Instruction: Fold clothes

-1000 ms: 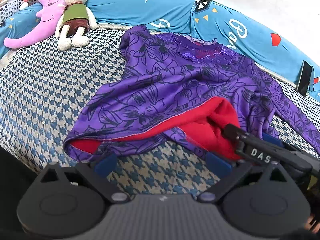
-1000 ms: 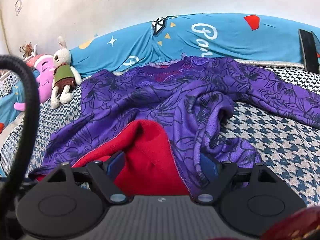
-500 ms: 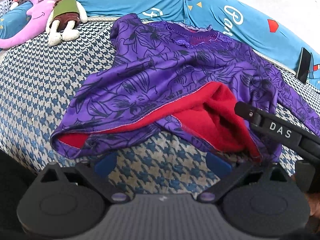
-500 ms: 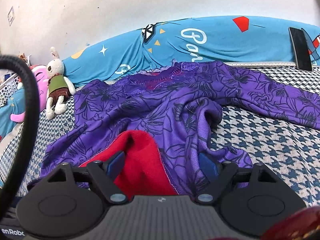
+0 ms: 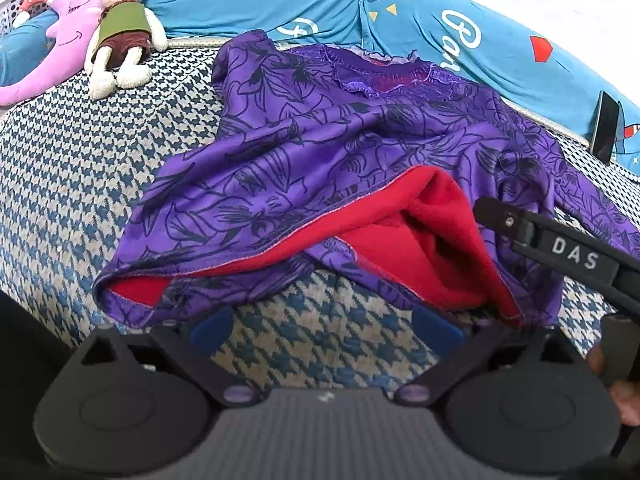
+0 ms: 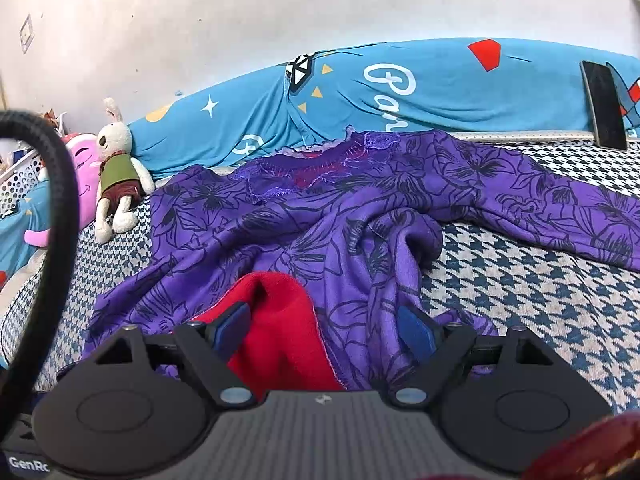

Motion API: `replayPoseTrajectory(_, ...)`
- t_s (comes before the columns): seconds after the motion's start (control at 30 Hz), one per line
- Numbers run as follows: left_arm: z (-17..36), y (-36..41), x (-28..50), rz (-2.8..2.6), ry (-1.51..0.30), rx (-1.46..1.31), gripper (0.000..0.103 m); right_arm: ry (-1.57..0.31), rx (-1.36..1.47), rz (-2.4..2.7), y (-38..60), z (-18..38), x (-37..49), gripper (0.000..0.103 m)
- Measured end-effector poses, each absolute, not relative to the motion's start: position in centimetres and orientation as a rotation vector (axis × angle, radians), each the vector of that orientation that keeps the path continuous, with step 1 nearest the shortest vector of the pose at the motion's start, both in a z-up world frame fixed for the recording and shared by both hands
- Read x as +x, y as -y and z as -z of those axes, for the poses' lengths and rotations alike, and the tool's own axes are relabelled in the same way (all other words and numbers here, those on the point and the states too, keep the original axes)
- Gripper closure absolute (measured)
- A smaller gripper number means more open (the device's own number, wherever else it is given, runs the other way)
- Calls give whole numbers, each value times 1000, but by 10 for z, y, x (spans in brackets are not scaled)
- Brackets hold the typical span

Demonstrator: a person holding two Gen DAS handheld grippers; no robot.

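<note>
**Purple garment on a houndstooth bed cover, both grippers at its near hem**

Houndstooth bed cover point(image 5: 80, 168), blue and off-white, fills the foreground of both wrist views, with a pale wall point(image 6: 200, 20) behind it. Along the far edge lies a long blue pillow point(image 5: 460, 40) printed with stars and white lettering. A dark phone point(image 6: 602, 106) leans against the pillow at the right. At the far left rest a stuffed rabbit point(image 5: 120, 28) in a green vest and, touching it, a pink moon-shaped cushion point(image 5: 60, 40).

The purple floral garment point(image 5: 320, 152) lies spread across the middle of the cover, neckline toward the pillow, one sleeve point(image 6: 560, 208) stretched out to the right. Its near hem is turned up, exposing the red lining point(image 5: 420, 240).

The left gripper point(image 5: 326, 330) has its jaws spread wide over bare cover just below the hem; its fingers hold nothing. The right gripper point(image 6: 326, 328) also stands wide open, its blue pads point(image 6: 414, 330) straddling the raised fold of red lining and purple cloth without closing on it. In the left wrist view the right gripper appears as a black bar marked "DAS" at the garment's right edge.
</note>
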State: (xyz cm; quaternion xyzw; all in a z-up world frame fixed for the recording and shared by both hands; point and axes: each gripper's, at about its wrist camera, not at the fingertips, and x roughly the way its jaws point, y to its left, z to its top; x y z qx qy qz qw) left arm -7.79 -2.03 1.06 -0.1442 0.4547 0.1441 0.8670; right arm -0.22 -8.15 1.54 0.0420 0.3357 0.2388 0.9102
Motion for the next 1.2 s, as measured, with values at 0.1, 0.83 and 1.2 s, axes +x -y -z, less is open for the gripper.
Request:
replayPoseTrajectory(0.1, -11, 16, -74, -305, -946, -302, 3, -693, 126, -512, 89, -23, 7, 22)
replayPoseTrajectory(0.83, -31, -51, -6, -299, -859, -249, 2, -764, 263, -479, 137, -28, 105, 22)
replayPoseTrajectory(1.2, -17, -91, 43, -292, -800, -303, 0, -954, 404, -510, 131, 7, 128, 22)
